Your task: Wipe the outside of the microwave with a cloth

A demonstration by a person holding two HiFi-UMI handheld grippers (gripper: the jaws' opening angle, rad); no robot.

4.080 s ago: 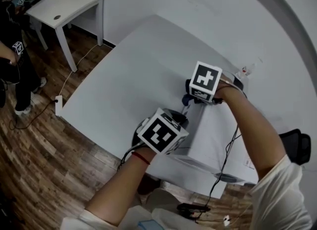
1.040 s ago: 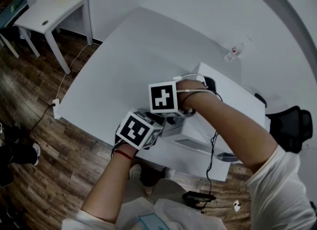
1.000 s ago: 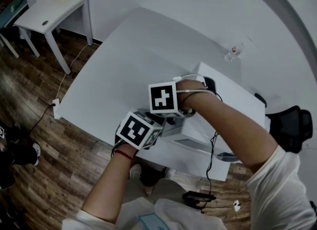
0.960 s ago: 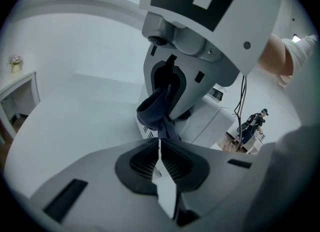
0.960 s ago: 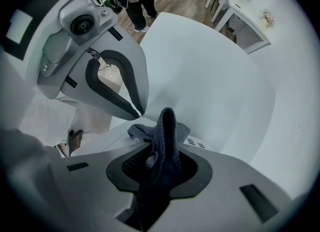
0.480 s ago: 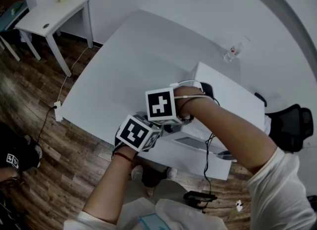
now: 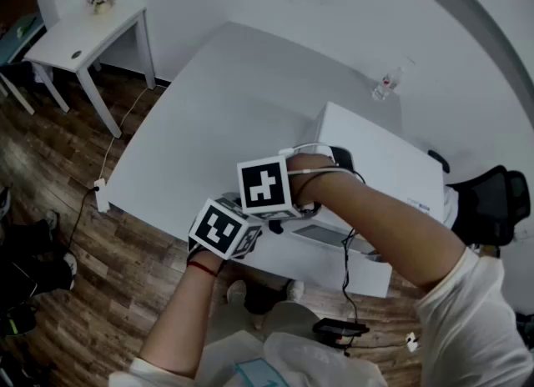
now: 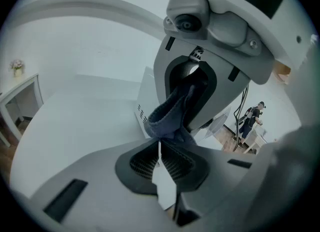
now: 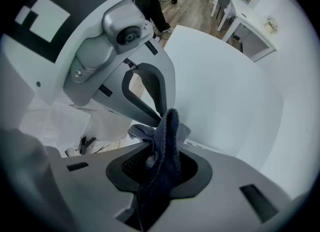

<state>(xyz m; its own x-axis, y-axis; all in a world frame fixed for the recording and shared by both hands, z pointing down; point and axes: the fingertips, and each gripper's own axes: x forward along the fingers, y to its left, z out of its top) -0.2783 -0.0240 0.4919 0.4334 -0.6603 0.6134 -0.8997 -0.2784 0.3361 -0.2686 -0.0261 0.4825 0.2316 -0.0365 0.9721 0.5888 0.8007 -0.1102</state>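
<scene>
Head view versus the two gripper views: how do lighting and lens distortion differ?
Head view: dim, the table skewed by the wide lens. Left gripper view: brighter, round fisheye frame with black corners. Right gripper view: same fisheye frame, the dark cloth distinct against pale surroundings.

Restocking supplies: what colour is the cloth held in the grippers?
Dark blue-grey; the cloth shows best in the right gripper view.

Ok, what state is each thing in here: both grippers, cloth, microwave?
Right gripper: shut on the cloth.
Left gripper: shut, pinching the cloth's other end at its tips.
Cloth: bunched, strung between both grippers.
Microwave: on the table, door looks shut.
</scene>
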